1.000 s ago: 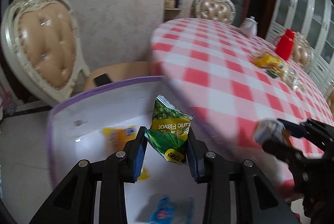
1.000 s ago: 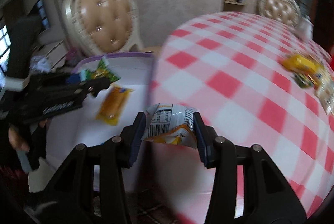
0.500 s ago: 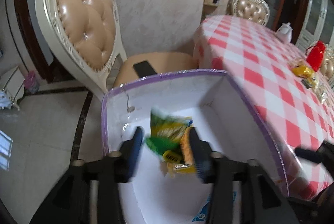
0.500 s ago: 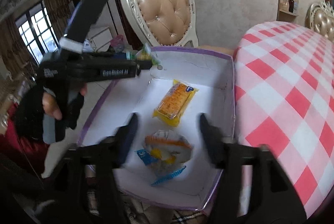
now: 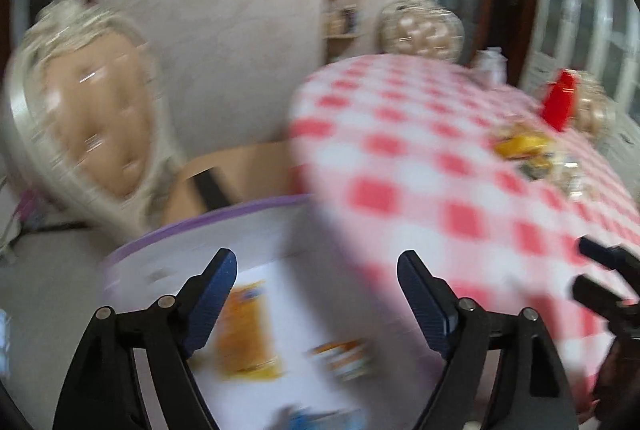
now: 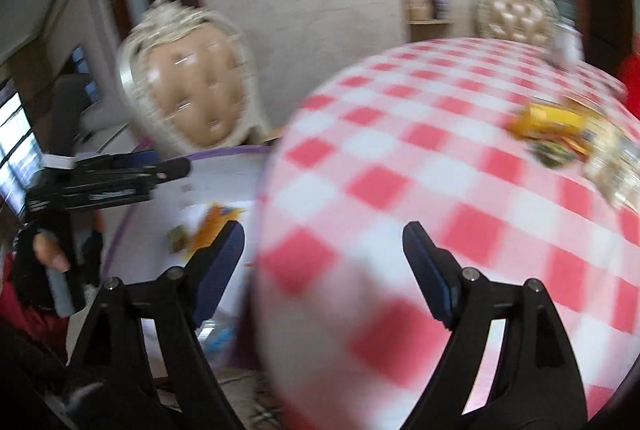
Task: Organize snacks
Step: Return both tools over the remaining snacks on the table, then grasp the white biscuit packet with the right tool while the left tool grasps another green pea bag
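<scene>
Both packets dropped into box point(image 5: 168, 234); jaws opened, seemingly empty.

We find no legible text, brand, number or sign in either view, since both are heavily blurred. The orange packet point(image 5: 246, 334) in the white box point(image 5: 132, 250) carries a blue mark at its top end, and the left gripper point(image 6: 120, 175), seen from the right wrist, bears a pale line of lettering along its body; we cannot read either. The snack pile point(image 6: 560, 133) on the checked tablecloth point(image 6: 420, 189) shows no readable print.
</scene>
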